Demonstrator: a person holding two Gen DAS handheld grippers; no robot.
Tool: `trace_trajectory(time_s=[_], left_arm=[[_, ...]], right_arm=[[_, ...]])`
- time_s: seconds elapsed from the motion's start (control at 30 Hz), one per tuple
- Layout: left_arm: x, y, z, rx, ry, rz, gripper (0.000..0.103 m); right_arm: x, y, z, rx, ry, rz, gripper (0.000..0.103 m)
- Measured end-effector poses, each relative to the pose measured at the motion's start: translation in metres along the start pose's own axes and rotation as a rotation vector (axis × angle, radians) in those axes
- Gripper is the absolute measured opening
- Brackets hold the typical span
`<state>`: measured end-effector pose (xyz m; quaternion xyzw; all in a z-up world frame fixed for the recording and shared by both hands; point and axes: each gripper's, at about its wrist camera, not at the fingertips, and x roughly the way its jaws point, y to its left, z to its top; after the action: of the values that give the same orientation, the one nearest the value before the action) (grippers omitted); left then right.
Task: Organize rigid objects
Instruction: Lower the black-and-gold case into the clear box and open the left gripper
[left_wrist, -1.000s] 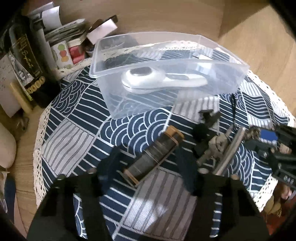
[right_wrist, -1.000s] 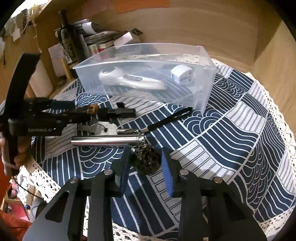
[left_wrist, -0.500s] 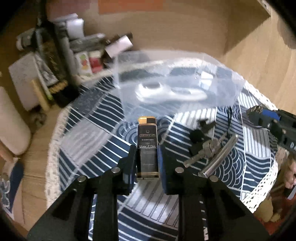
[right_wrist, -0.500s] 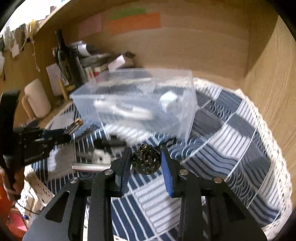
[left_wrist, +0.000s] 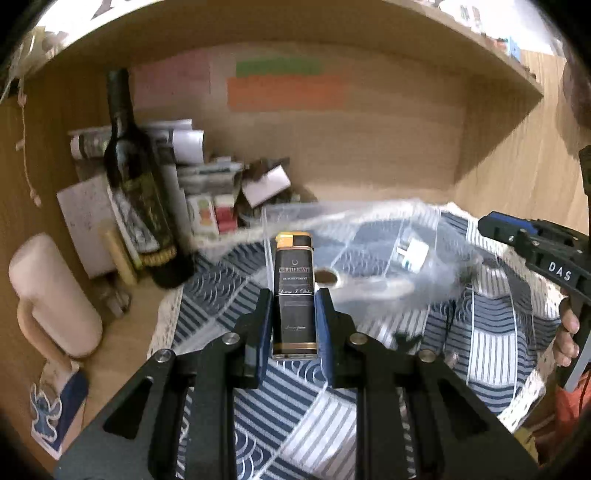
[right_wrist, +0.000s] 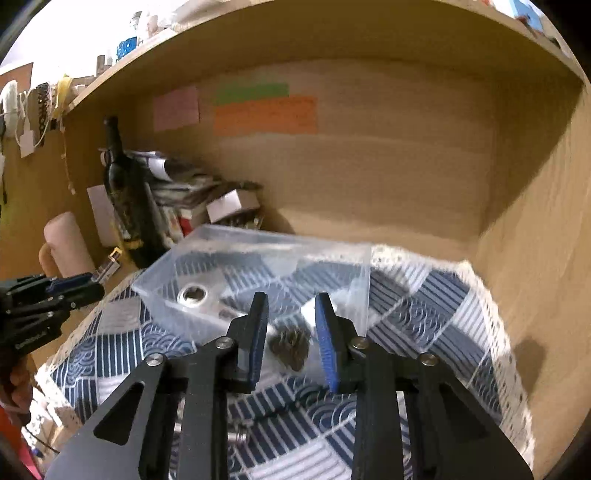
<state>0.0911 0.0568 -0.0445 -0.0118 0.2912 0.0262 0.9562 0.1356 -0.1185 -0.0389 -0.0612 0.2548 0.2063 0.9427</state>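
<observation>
My left gripper (left_wrist: 294, 295) is shut on a black lighter (left_wrist: 294, 291) with a gold top, held upright above the cloth in front of the clear plastic bin (left_wrist: 369, 236). The bin holds a white handheld device (left_wrist: 354, 284) and a small white cube (left_wrist: 412, 254). My right gripper (right_wrist: 290, 306) has its jaws parted, and a dark round spiky object (right_wrist: 290, 343) sits between and below the fingers, in front of the bin (right_wrist: 258, 273). Whether the fingers touch it is unclear. The left gripper also shows in the right wrist view (right_wrist: 66, 286).
A dark wine bottle (left_wrist: 140, 184) stands at the back left with stacked papers and boxes (left_wrist: 207, 192). A cream mug (left_wrist: 51, 295) stands at the left. The blue patterned cloth (left_wrist: 480, 332) covers the table. Wooden walls close in the back and right. A metal tube (right_wrist: 236, 437) lies on the cloth.
Both grippers have risen and tilted up toward the bin. The left lifted the lighter off the cloth; the right lifted the spiky object, and its jaws now stand wider.
</observation>
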Motion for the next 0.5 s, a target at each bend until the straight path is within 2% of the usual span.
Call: trace_trajectory(time_s=[0.13, 0.23, 0.5], left_arm=[[0.013, 0.0, 0.016, 0.003, -0.017, 0.006, 0.023], [0.03, 0.002, 0.024, 0.002, -0.001, 0.005, 0.023], [0.089, 0.005, 0.034, 0.01, 0.117, 0.009, 0.023]], right_arm=[[0.01, 0.005, 0.006, -0.036, -0.002, -0.028, 0.024], [0.02, -0.003, 0.0, -0.014, 0.044, -0.006, 0.024], [0.016, -0.021, -0.056, 0.07, 0.22, 0.034, 0.027]])
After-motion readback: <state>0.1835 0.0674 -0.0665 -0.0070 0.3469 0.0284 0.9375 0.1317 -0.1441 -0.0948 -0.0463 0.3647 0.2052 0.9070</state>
